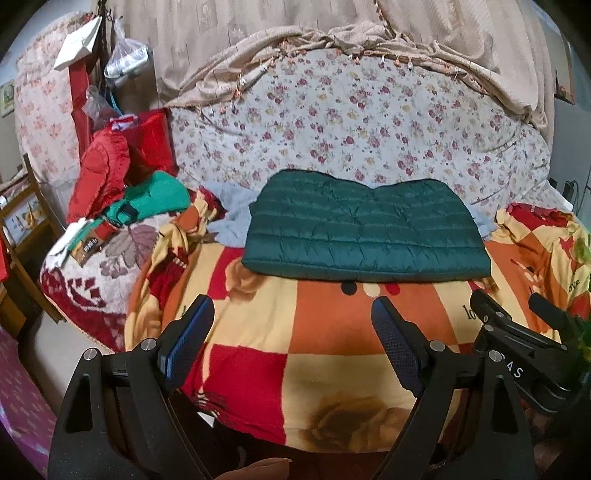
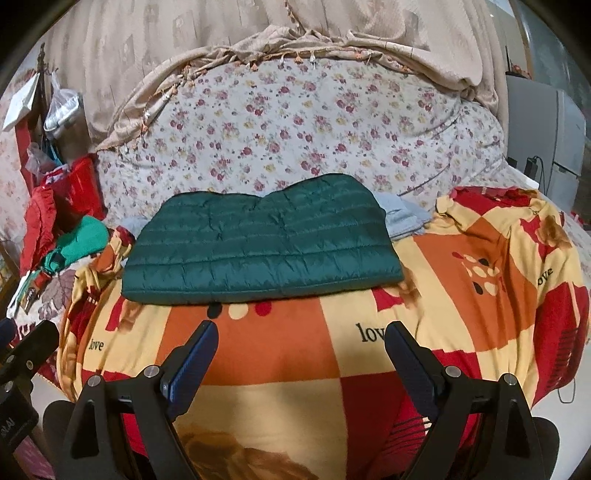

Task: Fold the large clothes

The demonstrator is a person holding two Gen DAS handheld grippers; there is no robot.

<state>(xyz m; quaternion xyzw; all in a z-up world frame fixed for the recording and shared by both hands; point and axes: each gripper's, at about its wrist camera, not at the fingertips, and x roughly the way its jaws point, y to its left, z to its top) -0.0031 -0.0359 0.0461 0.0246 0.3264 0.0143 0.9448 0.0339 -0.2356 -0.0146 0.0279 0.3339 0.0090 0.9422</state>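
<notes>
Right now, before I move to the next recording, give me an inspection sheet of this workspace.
Surface: checked red, orange and cream blanket spread over a bed, lettered "love".
Job's things: dark green quilted jacket lying flat, folded into a rectangle, partly on a pale blue cloth.
Clutter: red garment and green garment heaped at the far left; plastic bags hanging above them.
Grippers: left gripper and right gripper both short of the jacket, jaws open, nothing held.
Cables: a plug and cord at the far right.
Surroundings: flowered quilt behind the jacket, beige curtain above.
</notes>
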